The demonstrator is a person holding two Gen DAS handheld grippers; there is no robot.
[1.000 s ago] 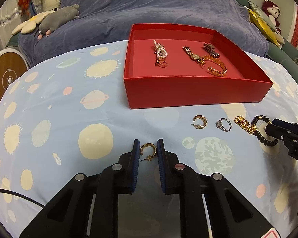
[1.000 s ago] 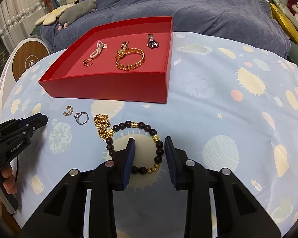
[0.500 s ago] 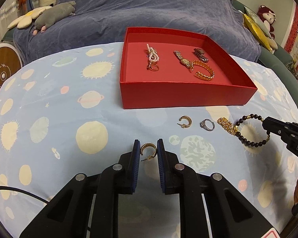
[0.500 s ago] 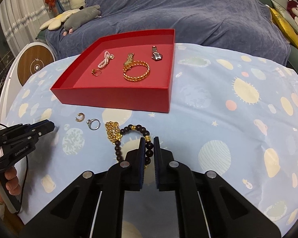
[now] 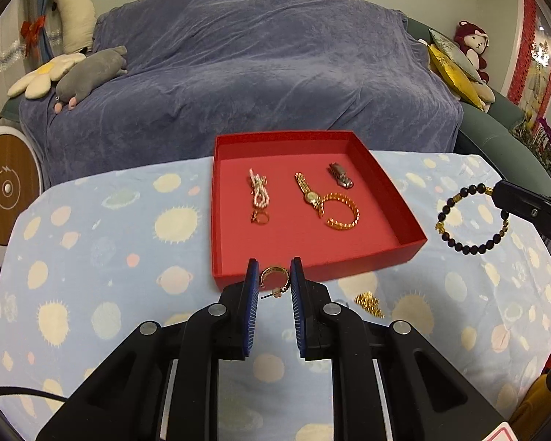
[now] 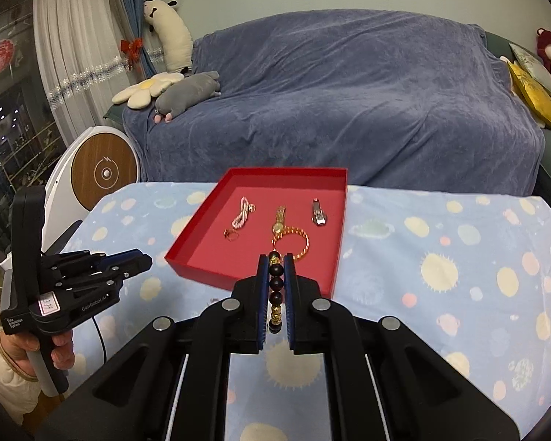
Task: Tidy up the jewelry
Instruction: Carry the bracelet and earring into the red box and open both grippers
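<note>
Holding a gold earring (image 5: 274,281), the left tongs (image 5: 273,272) pinch lightly; it could slip short of the red box (image 5: 407,253) ahead. The right tongs (image 6: 276,268) clamp the bead bracelet (image 6: 275,286), whose hanging loop might snag the box rim

Landmark: the red box (image 5: 314,268) on the spotty blue cloth (image 5: 92,242)
Red boxes: one
Grippers: two, the left gripper (image 5: 273,279) and the right gripper (image 6: 276,268)
Gold hoop earrings: one (image 5: 274,280), in front of the red box
Dark bead bracelets: one (image 5: 472,219), to the right of the red box
Gold chain piles: one (image 5: 369,303), on the cloth in front of the red box
Pink bead strings: one (image 5: 259,193), inside the red box
Small rings: one (image 5: 259,217), inside the red box
Gold watches: one (image 5: 308,191), inside the red box
Gold bangles: one (image 5: 343,211), inside the red box
Silver things: one (image 5: 339,174), inside the red box, too small to name
Things inside the red box: five
</note>
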